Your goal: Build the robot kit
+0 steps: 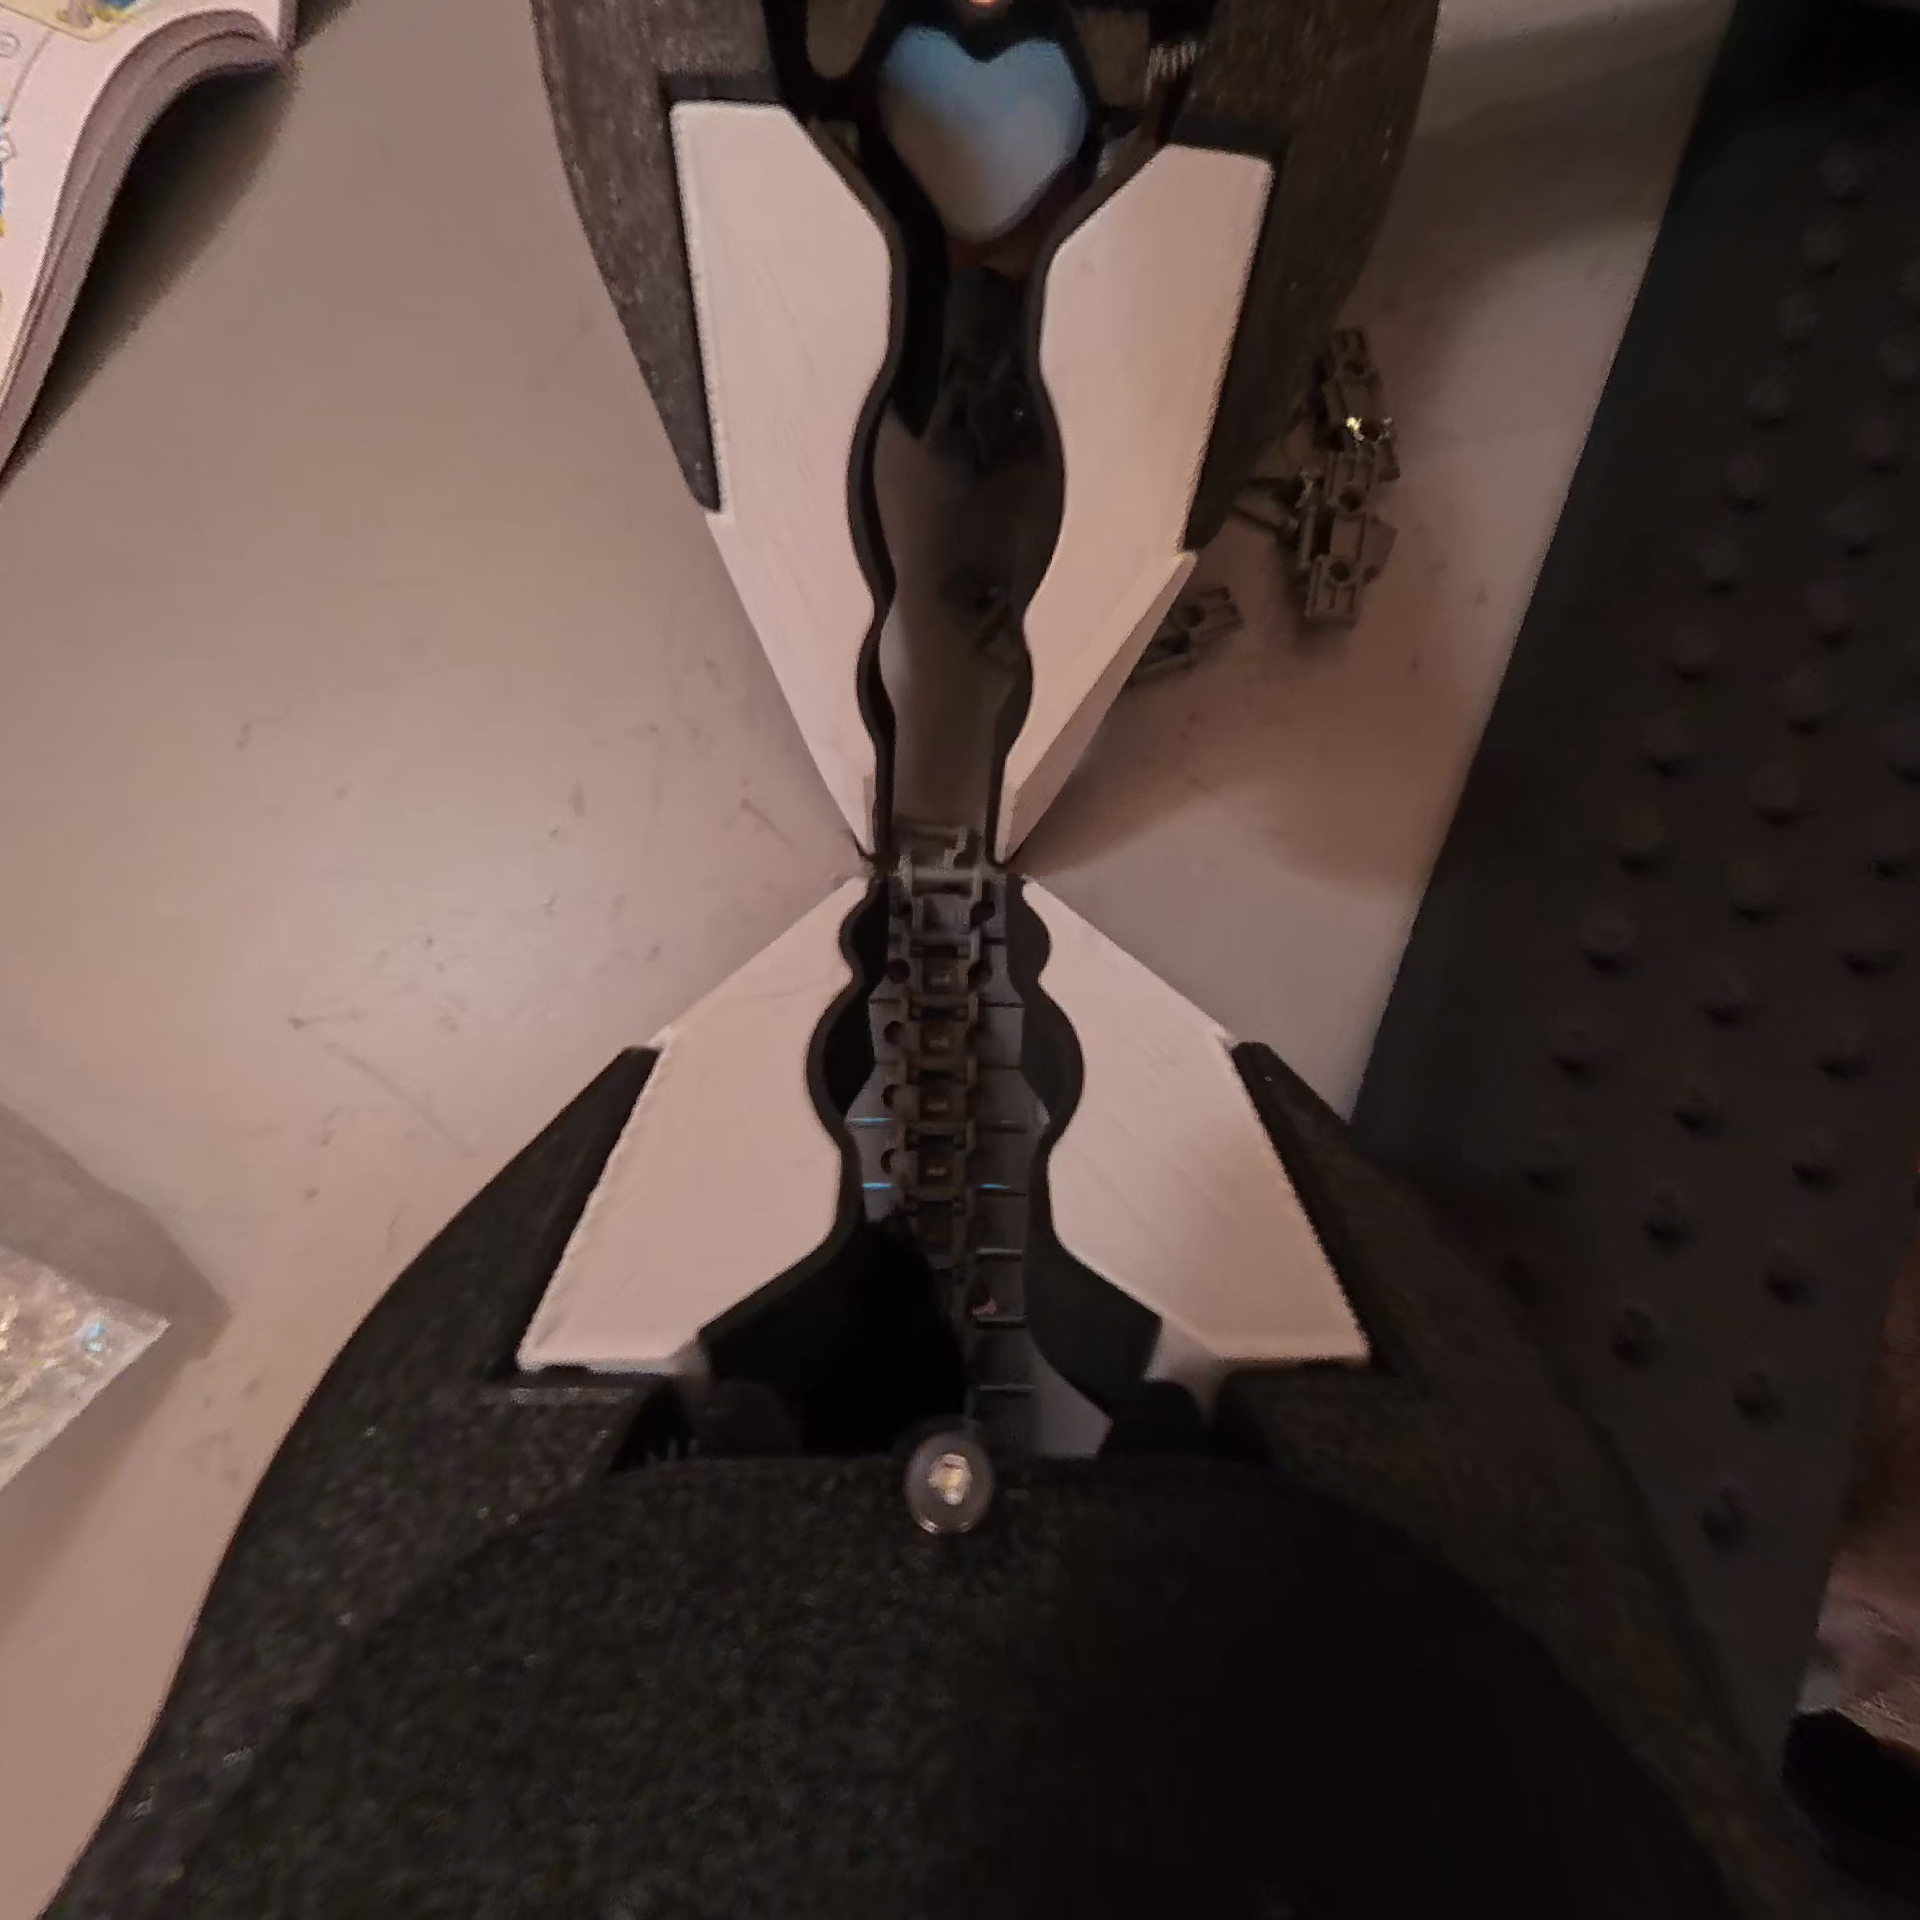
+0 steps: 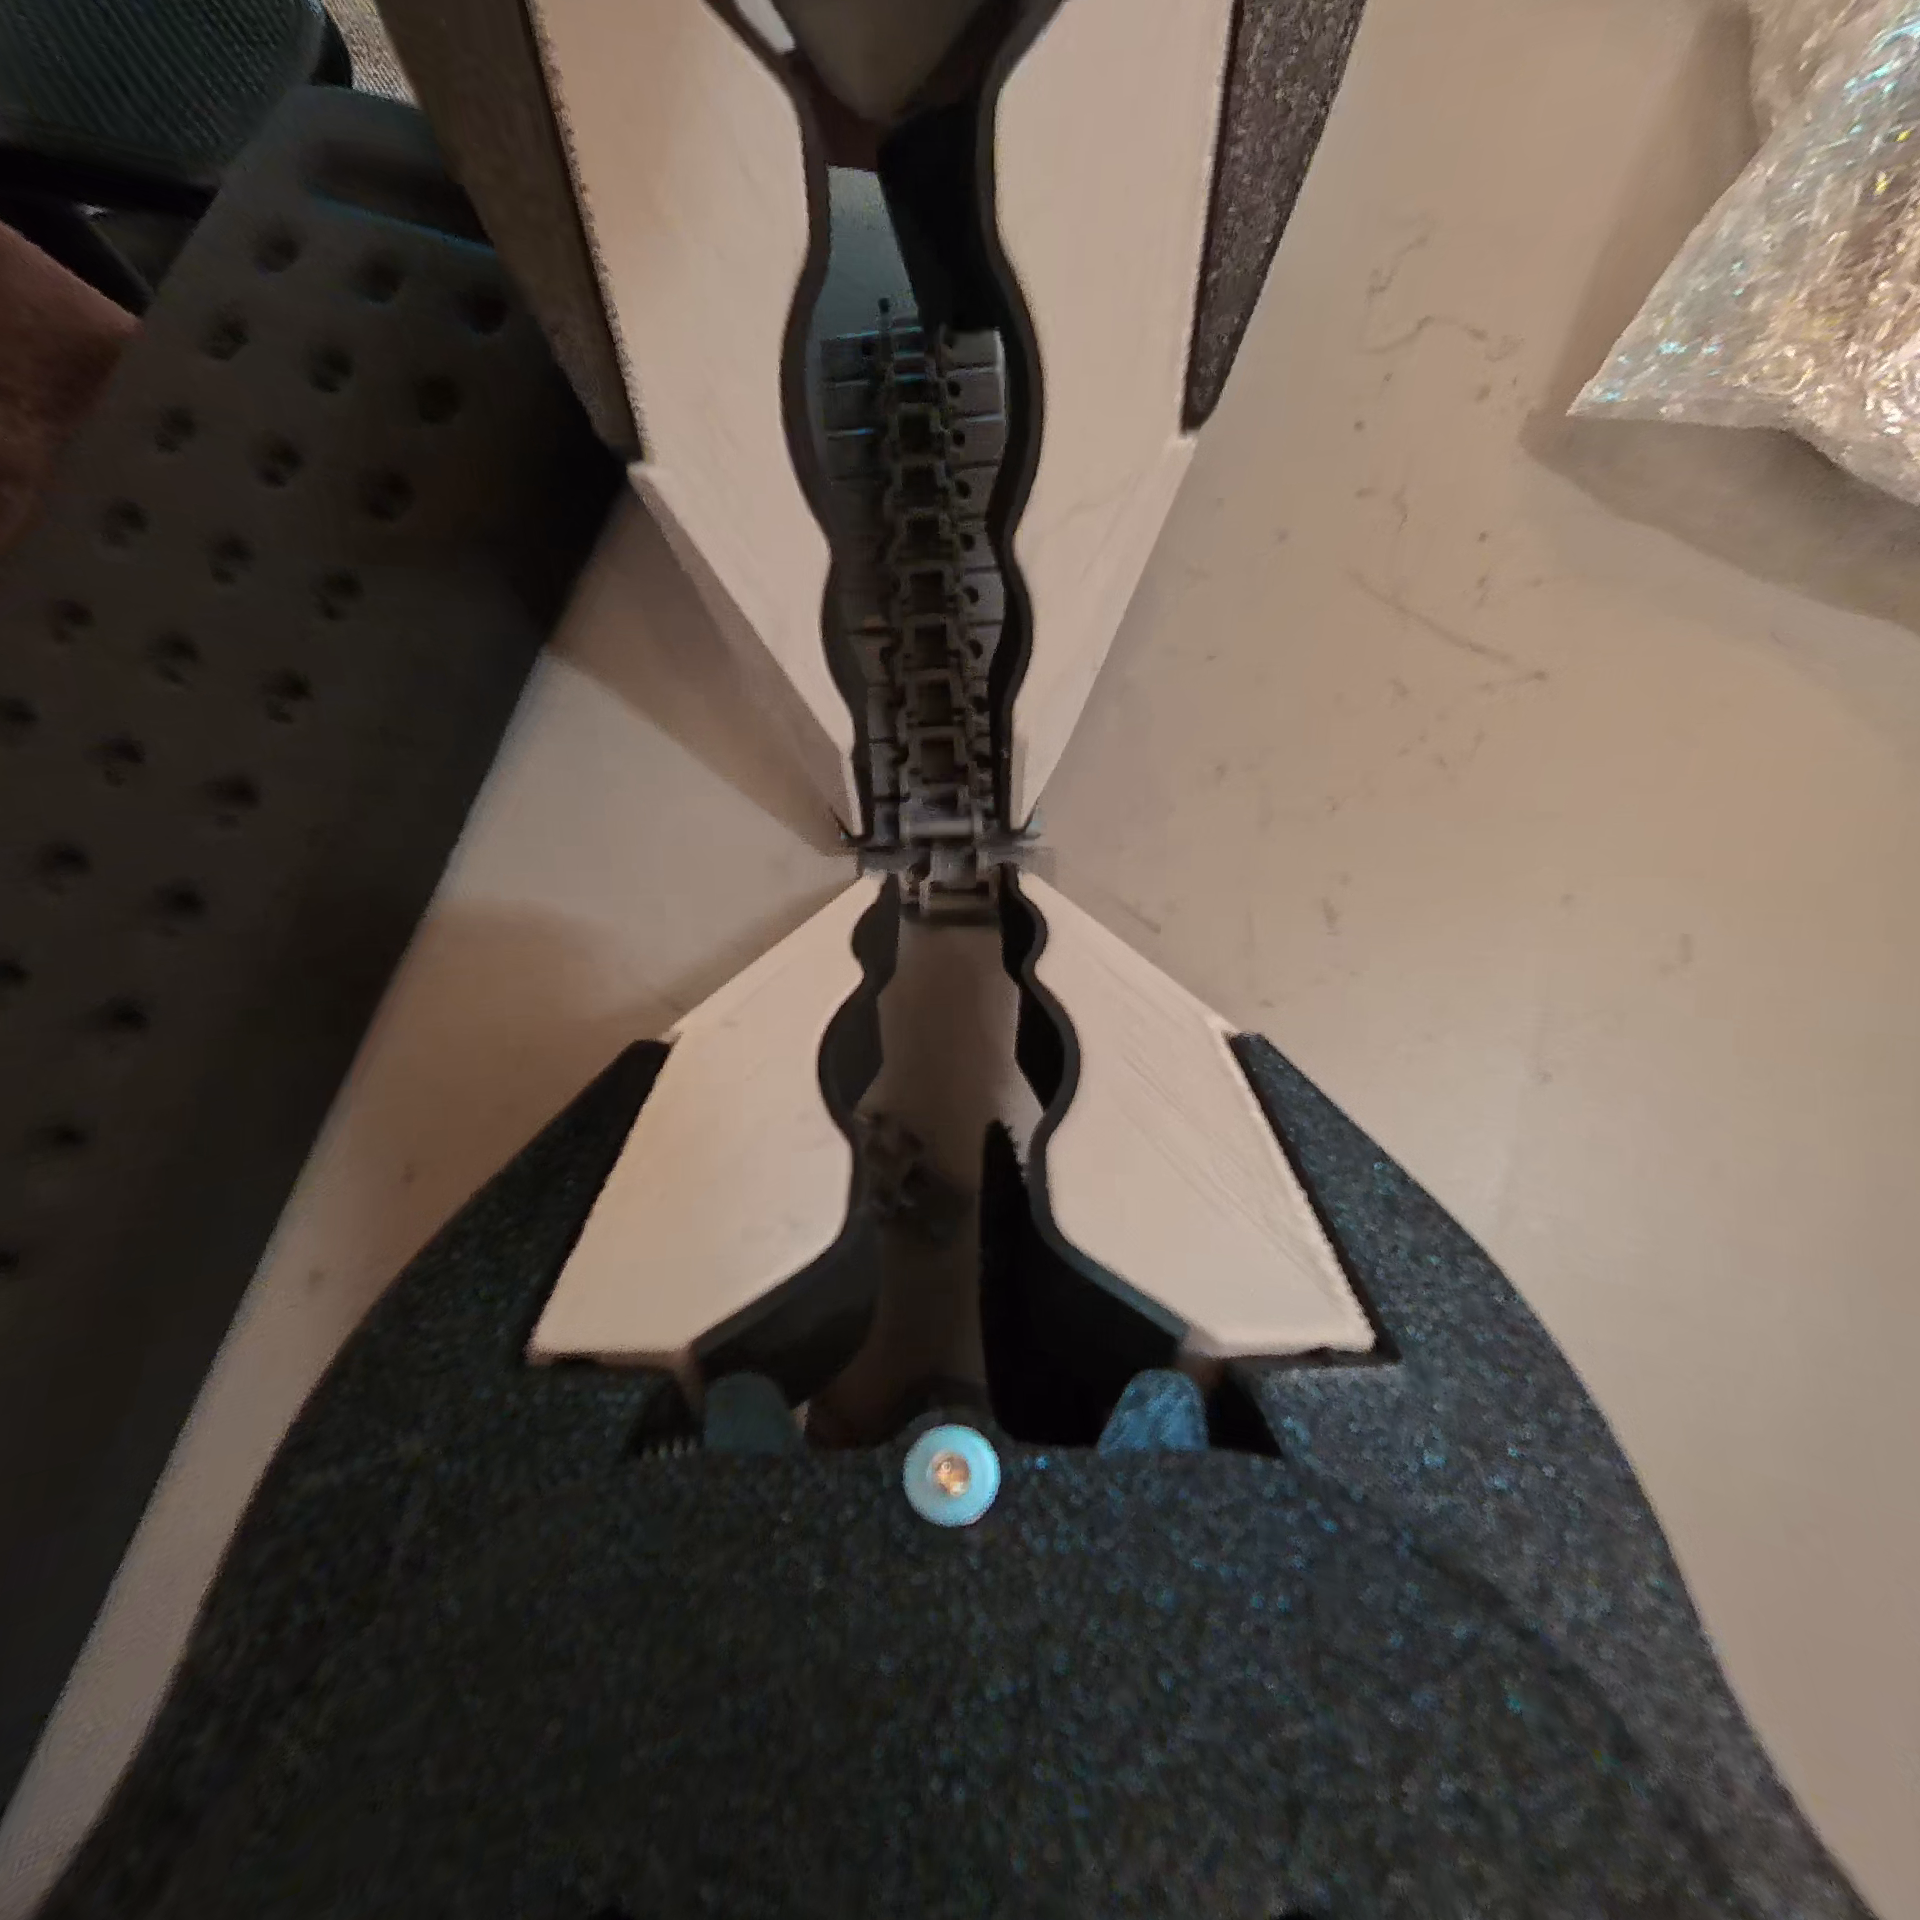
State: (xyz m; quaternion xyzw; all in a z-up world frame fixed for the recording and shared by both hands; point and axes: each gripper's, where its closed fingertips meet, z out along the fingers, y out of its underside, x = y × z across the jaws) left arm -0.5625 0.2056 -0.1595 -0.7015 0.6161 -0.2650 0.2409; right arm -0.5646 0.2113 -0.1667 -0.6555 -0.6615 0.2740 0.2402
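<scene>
The left hand-held gripper (image 1: 940, 883) has white fingers (image 1: 717, 1174) edged in black, on a speckled black body. The right hand-held gripper (image 2: 940, 883) is coloured alike. The track chain (image 1: 935, 1039) is grey. The surface (image 1: 416, 727) is cream with faint scuffs. The loose links (image 1: 1340, 488) are grey-olive. The studded mat (image 1: 1714, 831) is dark grey-green. The plastic bag (image 2: 1787, 260) glitters silvery.

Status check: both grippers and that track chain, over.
Left gripper shut on grey track chain. Right gripper shut on single link, tip to tip. Loose links on table beyond.
</scene>
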